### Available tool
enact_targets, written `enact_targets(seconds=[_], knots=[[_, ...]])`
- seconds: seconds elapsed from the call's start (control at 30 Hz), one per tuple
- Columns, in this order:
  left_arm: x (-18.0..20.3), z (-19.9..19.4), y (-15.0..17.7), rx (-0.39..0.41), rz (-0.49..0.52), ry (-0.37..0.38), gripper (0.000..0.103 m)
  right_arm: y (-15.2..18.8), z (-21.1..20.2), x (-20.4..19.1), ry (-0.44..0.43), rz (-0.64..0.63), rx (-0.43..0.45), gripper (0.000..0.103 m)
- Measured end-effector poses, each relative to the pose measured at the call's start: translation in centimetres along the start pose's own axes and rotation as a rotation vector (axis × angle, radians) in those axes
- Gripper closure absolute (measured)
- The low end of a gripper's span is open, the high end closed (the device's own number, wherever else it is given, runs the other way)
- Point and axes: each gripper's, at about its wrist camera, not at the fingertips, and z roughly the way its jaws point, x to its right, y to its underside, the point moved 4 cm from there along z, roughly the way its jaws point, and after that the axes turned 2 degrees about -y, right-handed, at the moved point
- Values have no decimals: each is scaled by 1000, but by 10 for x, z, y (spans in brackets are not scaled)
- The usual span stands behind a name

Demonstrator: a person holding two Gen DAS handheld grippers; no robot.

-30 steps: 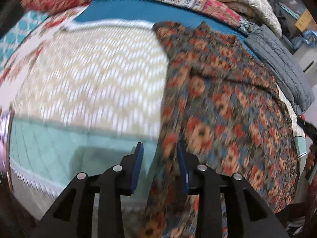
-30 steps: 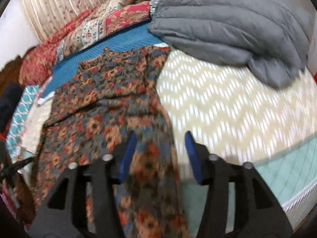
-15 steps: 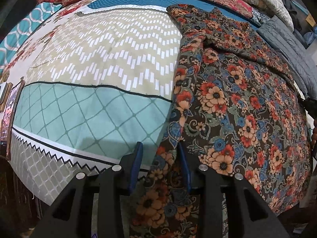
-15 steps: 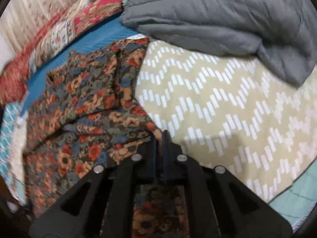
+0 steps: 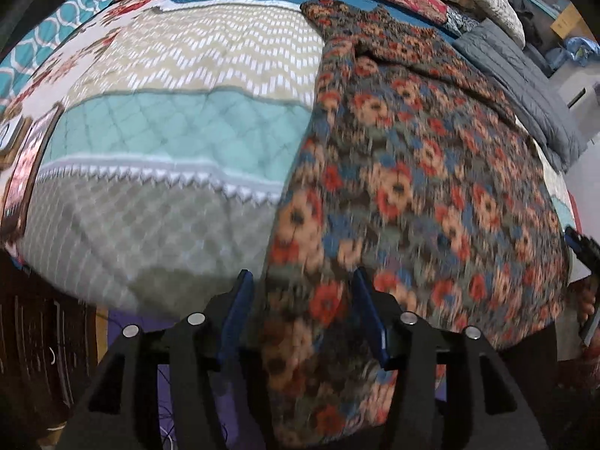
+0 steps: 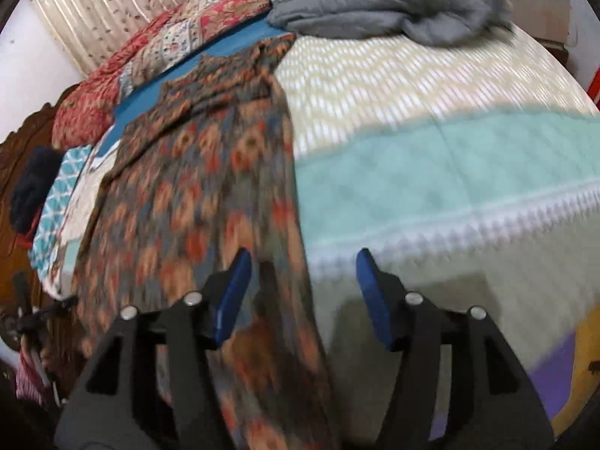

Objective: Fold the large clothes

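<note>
Now | floral garment [image 5: 423,172] flat lengthwise on bedspread [image 5: 180,127] | left jaws wide | right jaws opening, hem between

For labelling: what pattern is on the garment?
Orange, red and blue floral garment; left wrist view.

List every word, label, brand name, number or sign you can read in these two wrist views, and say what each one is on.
None can be read.
Floral garment: flower print only, no lettering, and blurred.
Bedspread: zigzag and diamond patterns only, no words.
Grey quilted jacket: no label or logo shows.
Cardboard box at the far edge of the left wrist view: any print is too small to read.
</note>
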Motion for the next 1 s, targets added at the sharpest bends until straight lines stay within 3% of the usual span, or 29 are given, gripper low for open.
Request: enact_targets(seconds=[0.23,0.47,0.53,0.57,0.63,0.8,1.0], knots=[[-18,4,39,-41,-67,67,103,70,-26,14,-50,21,-37,47],[-18,7,65,-54,-105,138,103,100,-16,19,-70,38,-87,48],[-14,3,70,-41,-96,160,103,105,-13,12,-141,45,-122,85],[-11,-1,72,-35,-90,178,103,105,-12,10,-162,48,-132,95],[-5,-18,73,10,-82,193,99,105,-23,5,-210,49,-128,95],[-18,-62,64,93,-225,341,98,91,-72,1,-356,91,-30,95],[-28,-104,35,189,-344,465,98,55,-111,-20,-453,108,115,95]])
